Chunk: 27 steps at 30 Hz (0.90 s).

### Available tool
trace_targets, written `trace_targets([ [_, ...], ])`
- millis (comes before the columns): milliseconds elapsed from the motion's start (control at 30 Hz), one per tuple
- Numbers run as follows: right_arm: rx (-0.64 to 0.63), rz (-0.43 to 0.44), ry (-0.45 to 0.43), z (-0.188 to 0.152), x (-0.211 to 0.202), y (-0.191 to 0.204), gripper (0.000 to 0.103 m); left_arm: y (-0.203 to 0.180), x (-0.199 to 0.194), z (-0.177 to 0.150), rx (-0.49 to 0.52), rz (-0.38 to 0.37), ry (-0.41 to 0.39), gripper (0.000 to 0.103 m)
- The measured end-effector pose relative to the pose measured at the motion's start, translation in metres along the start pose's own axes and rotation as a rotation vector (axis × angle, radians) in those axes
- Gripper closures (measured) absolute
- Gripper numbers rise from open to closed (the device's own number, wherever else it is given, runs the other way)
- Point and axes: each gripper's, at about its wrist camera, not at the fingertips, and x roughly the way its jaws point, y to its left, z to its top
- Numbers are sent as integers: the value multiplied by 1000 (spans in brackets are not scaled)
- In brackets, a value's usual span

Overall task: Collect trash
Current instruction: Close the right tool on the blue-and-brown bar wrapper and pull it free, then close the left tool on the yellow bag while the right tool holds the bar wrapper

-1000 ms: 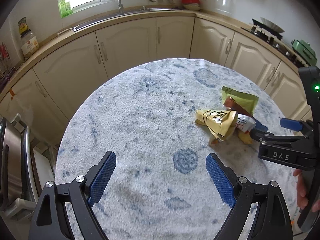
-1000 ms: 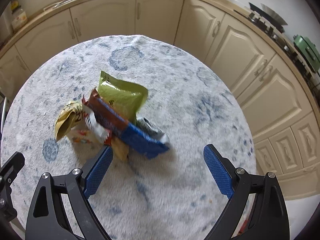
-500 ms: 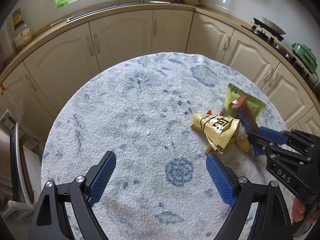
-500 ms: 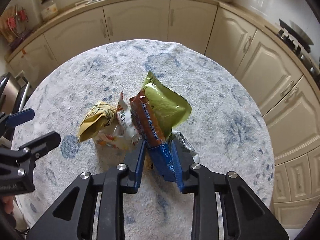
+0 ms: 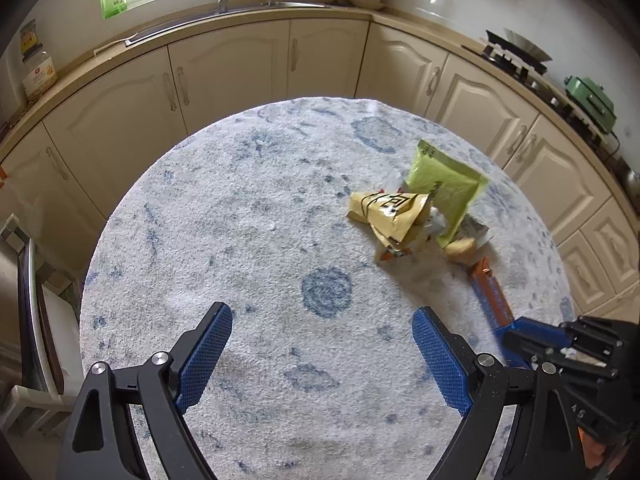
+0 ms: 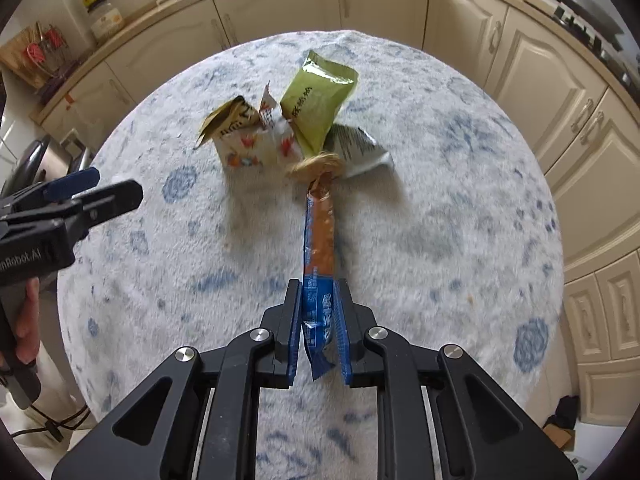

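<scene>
Right claw point(image 6: 317, 326) clamped on blue end of long orange-and-blue wrapper point(image 6: 319, 236), stretched above the bench point(image 6: 440, 220). Its far end reaches the pile: green pouch point(image 6: 318, 98), yellow packet point(image 5: 390, 212), silver wrapper point(image 6: 358, 148). Left claw point(image 5: 322, 354) wide, empty.

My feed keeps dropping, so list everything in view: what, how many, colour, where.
Long wrapper: 1, orange and blue, in right tongs, off the pile.
Green packet: 1, pile's far side.
Yellow wrapper: 1, pile's left.
White wrapper: 1, red print, mid-pile.
Silver wrapper: 1, pile's right.
Tan lump: 1, at long wrapper's tip.
Table: 1, round, blue-white cover.
Cabinets: cream, behind.
Left tongs: open, empty.
Right tongs: shut.
</scene>
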Motion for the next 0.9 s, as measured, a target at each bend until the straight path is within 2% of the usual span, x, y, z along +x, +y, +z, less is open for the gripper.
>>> trace_targets([
  [33, 4, -30, 0, -1, 2, -1, 85, -1, -2, 2, -3, -4, -4, 12],
  [100, 11, -77, 4, 2, 9, -3, 71, -5, -3, 9, -6, -7, -15, 9],
  [200, 19, -83, 21, 8, 21, -6, 58, -14, 2, 21, 6, -17, -17, 8],
  [433, -13, -109, -15, 24, 28, -4, 56, -31, 40, 48, 20, -2, 4, 7],
  [500, -14, -107, -20, 27, 29, -7, 59, -31, 52, 54, 5, -34, 3, 9],
  [533, -11, -107, -23, 28, 30, -8, 61, -30, 58, 57, -3, -58, 7, 14],
  [600, -9, -108, -30, 31, 30, -11, 65, -29, 70, 60, -1, -73, 16, 37],
  [633, -8, -103, -30, 32, 31, -13, 65, -30, 76, 61, 10, -85, 25, 60],
  [667, -5, -101, -32, 33, 31, -14, 66, -30, 83, 62, 16, -107, 38, 73],
  [700, -2, -101, -32, 34, 32, -15, 66, -28, 86, 62, 8, -120, 30, 78],
  [733, -1, -100, -33, 35, 32, -16, 66, -26, 87, 62, 5, -120, 30, 95],
  [767, -5, -100, -33, 35, 33, -15, 66, -24, 86, 62, 8, -111, 23, 99],
  [900, -1, -109, -37, 33, 32, -15, 66, -21, 68, 54, 34, -72, -23, 99],
])
